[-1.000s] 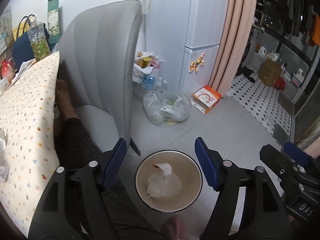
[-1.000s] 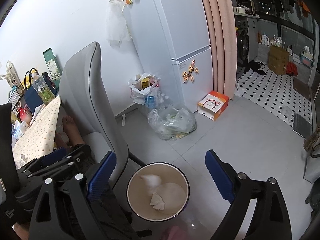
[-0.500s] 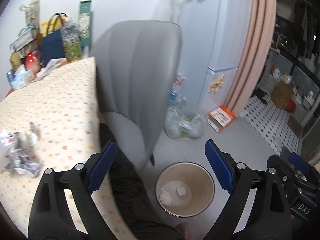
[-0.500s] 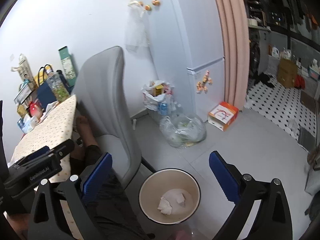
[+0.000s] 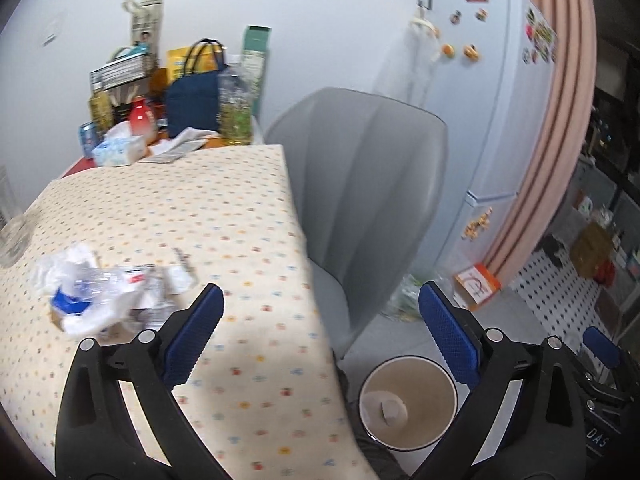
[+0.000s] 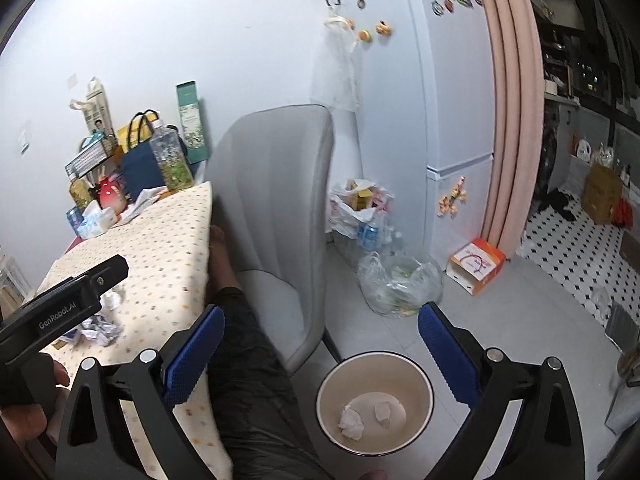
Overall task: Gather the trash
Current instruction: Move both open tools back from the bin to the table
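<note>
Left gripper (image 5: 320, 332): I see its blue pads spreading wider, with nothing between them; it hangs over the table edge.
Right gripper (image 6: 320, 344): I see its jaws wide apart and empty, above the bin.
Trash pile (image 5: 108, 296): crumpled white paper, clear plastic and a blue scrap, blurred, at 9 o'clock in my left view, on the dotted tablecloth (image 5: 224, 216).
Bin (image 6: 374, 402): round, cream inside with a dark rim, on the floor at 6 o'clock beside the grey chair (image 6: 280, 216); two white paper wads (image 6: 352, 420) lie in it.
</note>
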Demonstrator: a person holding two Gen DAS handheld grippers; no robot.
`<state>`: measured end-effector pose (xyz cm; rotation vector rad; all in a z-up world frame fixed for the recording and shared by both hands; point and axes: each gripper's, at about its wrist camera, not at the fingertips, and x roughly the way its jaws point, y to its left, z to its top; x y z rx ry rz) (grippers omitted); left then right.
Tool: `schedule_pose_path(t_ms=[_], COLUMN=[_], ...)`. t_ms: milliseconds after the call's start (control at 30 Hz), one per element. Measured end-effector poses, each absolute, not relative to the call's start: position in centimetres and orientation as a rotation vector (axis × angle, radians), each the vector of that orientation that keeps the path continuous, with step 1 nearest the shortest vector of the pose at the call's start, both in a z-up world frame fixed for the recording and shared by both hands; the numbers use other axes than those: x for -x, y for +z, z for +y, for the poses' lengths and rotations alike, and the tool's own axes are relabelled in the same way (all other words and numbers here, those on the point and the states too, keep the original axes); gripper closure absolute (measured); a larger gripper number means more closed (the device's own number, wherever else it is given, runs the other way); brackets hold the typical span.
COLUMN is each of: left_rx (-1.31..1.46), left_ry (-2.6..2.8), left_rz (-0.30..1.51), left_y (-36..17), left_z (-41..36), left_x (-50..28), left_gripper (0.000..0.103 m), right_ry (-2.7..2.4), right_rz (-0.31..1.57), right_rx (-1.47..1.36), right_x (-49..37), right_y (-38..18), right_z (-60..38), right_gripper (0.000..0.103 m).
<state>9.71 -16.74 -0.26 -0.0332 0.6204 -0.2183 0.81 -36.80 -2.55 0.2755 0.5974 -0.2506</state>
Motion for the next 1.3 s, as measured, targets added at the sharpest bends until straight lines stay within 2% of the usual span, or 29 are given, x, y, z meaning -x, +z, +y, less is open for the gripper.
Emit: schedule_pose_path(t_ms=[400,800,1000,1300], left_rx=[0.12,0.178,0.216,0.254], left_ry=[-0.095,0.018,0.064,0.121], left_rz=[0.582,0.602,0.605,0.649], left_y=[0.4,-1.2,-1.8,-3.7], left_z=[-8.5,-0.6,3.6,7.4], left_x=[-8.5,-7.2,-7.0,-7.9], left_gripper=[0.006,0.006,0.006,0.006], right_ry=[-0.122,0.026,0.096,0.197], right_rz=[0.611,0.642,0.67,0.728], right_rx=[-0.198,-0.15,-0.123,-0.14], right_x=[-2.1,-3.7,-4.5,-6.9], right_y=[-0.7,-0.7,-1.2,-2.8], right_z=[-30.0,-24.2,-20.9,-17.8], right_gripper=[0.008,0.008,0.013,0.028])
